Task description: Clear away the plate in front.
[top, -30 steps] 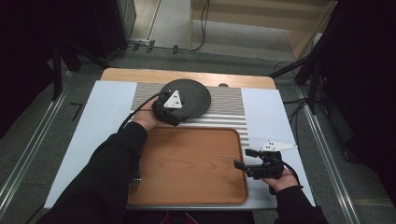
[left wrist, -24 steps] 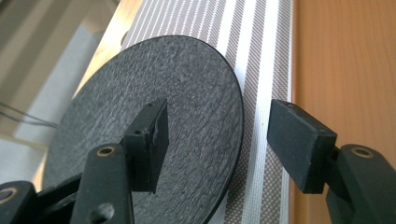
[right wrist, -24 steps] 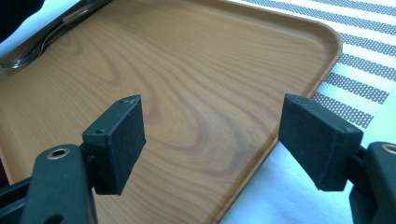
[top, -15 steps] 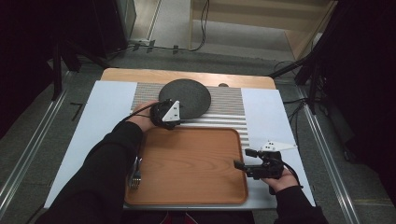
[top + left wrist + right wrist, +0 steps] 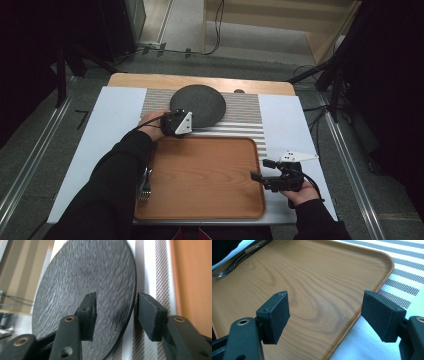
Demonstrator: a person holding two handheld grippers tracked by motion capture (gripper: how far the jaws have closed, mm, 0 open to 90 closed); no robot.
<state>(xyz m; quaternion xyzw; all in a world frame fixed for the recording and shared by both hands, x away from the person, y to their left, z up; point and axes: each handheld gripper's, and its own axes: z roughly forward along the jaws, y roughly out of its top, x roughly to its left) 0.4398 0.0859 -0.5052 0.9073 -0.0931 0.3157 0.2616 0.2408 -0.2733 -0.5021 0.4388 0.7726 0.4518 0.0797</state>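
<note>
Straddling the plate's (image 5: 85,285) near rim, the left gripper (image 5: 116,308) gapes; the right gripper (image 5: 324,315) hangs wide over the tray (image 5: 317,277).

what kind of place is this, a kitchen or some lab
Probably a lab or recording setup staged as a dining spot, not a kitchen. A table holds a striped mat, black plate, wooden tray and fork, while cables trail over bare floor around it.

Plate (image 5: 197,104) behind tray (image 5: 200,180)
</note>
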